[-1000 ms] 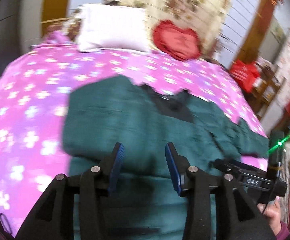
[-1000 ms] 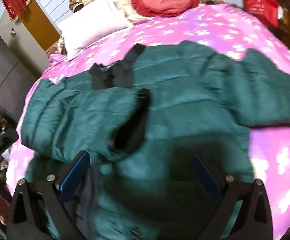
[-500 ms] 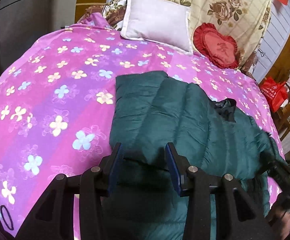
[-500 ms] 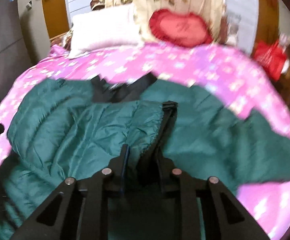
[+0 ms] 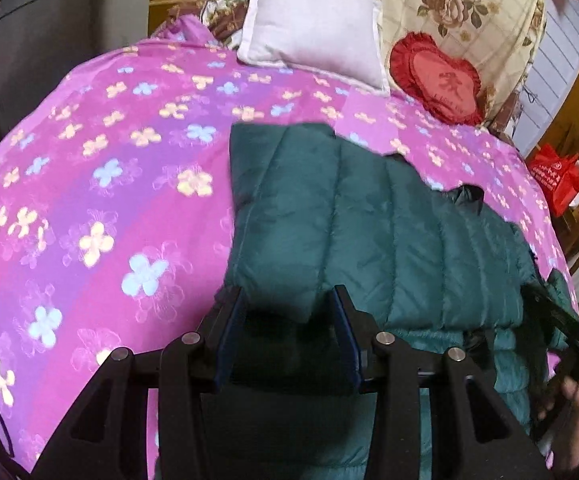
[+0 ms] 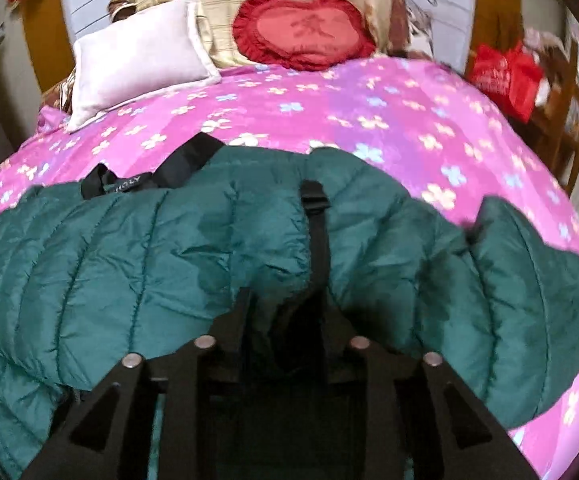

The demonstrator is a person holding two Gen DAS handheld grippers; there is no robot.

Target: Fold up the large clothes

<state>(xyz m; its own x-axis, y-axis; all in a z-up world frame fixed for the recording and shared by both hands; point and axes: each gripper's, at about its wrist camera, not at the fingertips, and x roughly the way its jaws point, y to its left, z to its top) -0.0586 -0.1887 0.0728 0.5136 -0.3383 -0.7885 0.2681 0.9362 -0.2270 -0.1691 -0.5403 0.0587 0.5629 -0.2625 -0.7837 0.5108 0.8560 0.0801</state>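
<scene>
A dark green puffer jacket [image 5: 369, 232] lies on the bed, its left side folded inward as a quilted panel. My left gripper [image 5: 287, 320] sits at that panel's lower left corner, and the fabric fills the gap between its blue pads. In the right wrist view the jacket [image 6: 129, 260] rises in wrinkles toward my right gripper [image 6: 287, 304]. Its jaws are opening around the black front edge [image 6: 317, 232], with bunched fabric still between them. The black collar [image 6: 149, 178] lies at the far side and a sleeve [image 6: 549, 300] spreads to the right. The right gripper [image 5: 561, 328] also shows in the left wrist view.
A pink flowered bedcover [image 5: 89, 200] surrounds the jacket. At the head of the bed lie a white pillow [image 5: 313, 28] and a red heart cushion [image 5: 437, 80]. A red bag [image 6: 505, 72] and wooden furniture stand beyond the bed's right edge.
My right gripper went from wide open over the jacket to closed on its black front edge, then widened a little while moving sideways. My left gripper sank toward the folded panel's corner.
</scene>
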